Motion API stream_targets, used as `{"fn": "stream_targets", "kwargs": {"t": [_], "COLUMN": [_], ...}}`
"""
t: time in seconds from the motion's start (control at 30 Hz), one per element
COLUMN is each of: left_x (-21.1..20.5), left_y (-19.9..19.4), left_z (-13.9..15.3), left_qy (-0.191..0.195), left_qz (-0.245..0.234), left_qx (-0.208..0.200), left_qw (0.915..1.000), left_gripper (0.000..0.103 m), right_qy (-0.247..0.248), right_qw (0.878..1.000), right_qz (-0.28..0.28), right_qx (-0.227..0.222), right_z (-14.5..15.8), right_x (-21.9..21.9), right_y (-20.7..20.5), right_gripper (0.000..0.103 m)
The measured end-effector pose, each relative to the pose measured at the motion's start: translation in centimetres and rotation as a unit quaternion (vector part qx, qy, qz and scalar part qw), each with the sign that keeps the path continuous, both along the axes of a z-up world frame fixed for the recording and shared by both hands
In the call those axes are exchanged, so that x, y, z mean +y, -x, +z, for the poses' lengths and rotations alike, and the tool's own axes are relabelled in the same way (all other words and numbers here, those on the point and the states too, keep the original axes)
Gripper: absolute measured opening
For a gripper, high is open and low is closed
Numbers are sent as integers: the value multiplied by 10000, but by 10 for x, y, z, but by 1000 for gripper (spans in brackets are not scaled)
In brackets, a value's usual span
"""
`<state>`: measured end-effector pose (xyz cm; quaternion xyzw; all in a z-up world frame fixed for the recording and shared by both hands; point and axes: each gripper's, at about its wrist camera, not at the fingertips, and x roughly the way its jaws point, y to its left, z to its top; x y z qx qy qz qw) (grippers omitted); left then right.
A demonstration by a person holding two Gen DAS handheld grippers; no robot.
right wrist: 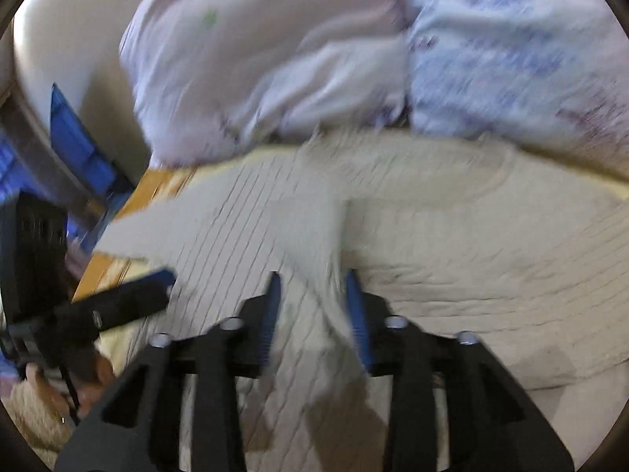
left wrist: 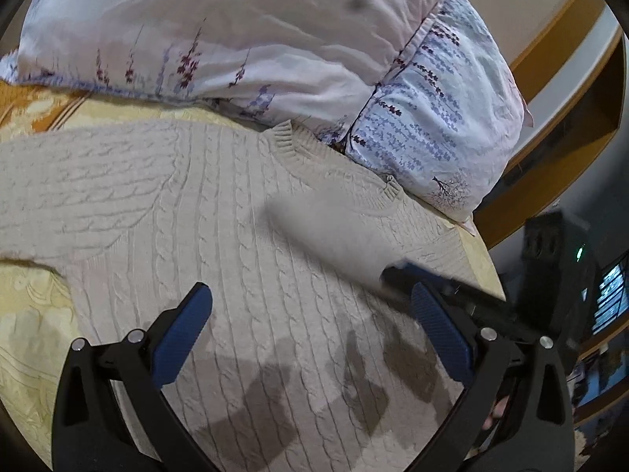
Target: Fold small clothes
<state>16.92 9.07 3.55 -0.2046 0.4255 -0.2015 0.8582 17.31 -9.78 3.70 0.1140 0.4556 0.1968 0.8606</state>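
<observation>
Bedroom setup, with a yellow patterned bedspread [left wrist: 31, 338] covering the bed and a big floral pillow [left wrist: 275, 39] sitting at the far edge. Lying flat across the spread is the cream cable-knit sweater [left wrist: 177, 204], collar [left wrist: 287, 137] tucked right up against the pillow.

Left gripper [left wrist: 310, 330] is hovering over the sweater's body with its jaws standing wide apart, nothing between the blue pads [left wrist: 184, 326], not touching the knit as far as I'm seeing.

Right gripper [right wrist: 312, 314] is the busy one. Its jaws are sitting fairly close together with a flap of the knit, looks like the sleeve [right wrist: 220, 232], running up between them. That whole view is smeared with motion blur, so I honestly can't tell whether the pads are actually pinching the fabric or just framing it.

What's worrying me:
- If that grip is loose, the sleeve is probably sliding out mid-swing and flopping down crooked, so the fold ends up lopsided.
- Chunky knit is stretchy and heavy, so dragging one sleeve fast is likely tugging the whole body sideways, especially with the left one not pinning anything down.
- The two grippers are working pretty near each other, so a clash is looking possible.
- Collar is wedged by the pillow, so it could be bunching up there.
</observation>
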Motion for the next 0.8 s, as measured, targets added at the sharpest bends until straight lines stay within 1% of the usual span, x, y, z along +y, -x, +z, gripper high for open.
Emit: {"fn": "stream_targets", "kwargs": {"t": [0.07,0.1,0.17,0.2,0.23,0.27,0.3,0.33,0.37,0.4,0.43,0.47,0.53,0.6,0.63,0.67,0.77,0.8], "left_x": [1,1,-1,-2,-3,-4,-5,-6,-6,-6,-4,-4,-3,-2,-2,-2,-2,-2], "left_y": [-2,-4,-8,-10,-13,-15,-19,-21,-23,-26,-28,-30,-35,-42,-46,-49,-55,-57], "left_z": [-2,-4,-8,-10,-13,-17,-20,-23,-26,-29,-28,-27,-25,-25,-27,-28,-29,-30], "left_qy": [77,112,200,257,304,373,415,436,448,452,456,399,318,262,291,332,347,426], "left_qz": [8,20,7,6,12,20,52,88,139,241,310,402,534,595,595,586,591,542], "left_qx": [87,144,303,400,508,633,788,895,1006,1110,1126,1138,1147,1174,1216,1229,1279,1333], "left_qw": [9999,9998,9993,9989,9982,9973,9960,9950,9938,9925,9921,9919,9915,9910,9904,9901,9894,9887], "left_gripper": [101,100,94,89,83,81,78,75,74,72,72,72,72,71,70,69,58,50], "right_qy": [-6,-98,-482,-748,-1007,-1186,-1378,-1665,-1899,-2177,-2377,-2460,-2442,-2446,-2521,-2535,-2454,-2456], "right_qw": [10000,9999,9978,9947,9899,9853,9794,9691,9594,9456,9335,9261,9162,9101,9052,9031,9004,8989], "right_qz": [-20,-82,-387,-634,-913,-1135,-1380,-1712,-1963,-2274,-2533,-2708,-3049,-3230,-3303,-3347,-3467,-3495], "right_qx": [44,85,234,308,393,463,532,625,704,819,891,925,889,865,890,905,942,974], "right_z": [1,3,6,7,8,9,8,6,4,-1,-6,-7,-8,-11,-14,-16,-23,-26], "right_x": [-5,-12,-35,-53,-73,-87,-102,-125,-140,-161,-177,-187,-209,-218,-224,-226,-233,-235], "right_y": [7,9,16,21,27,31,36,44,51,61,70,75,86,91,93,93,91,91], "right_gripper": [38,38,41,45,46,46,46,46,46,46,46,46,50,52,52,52,52,52]}}
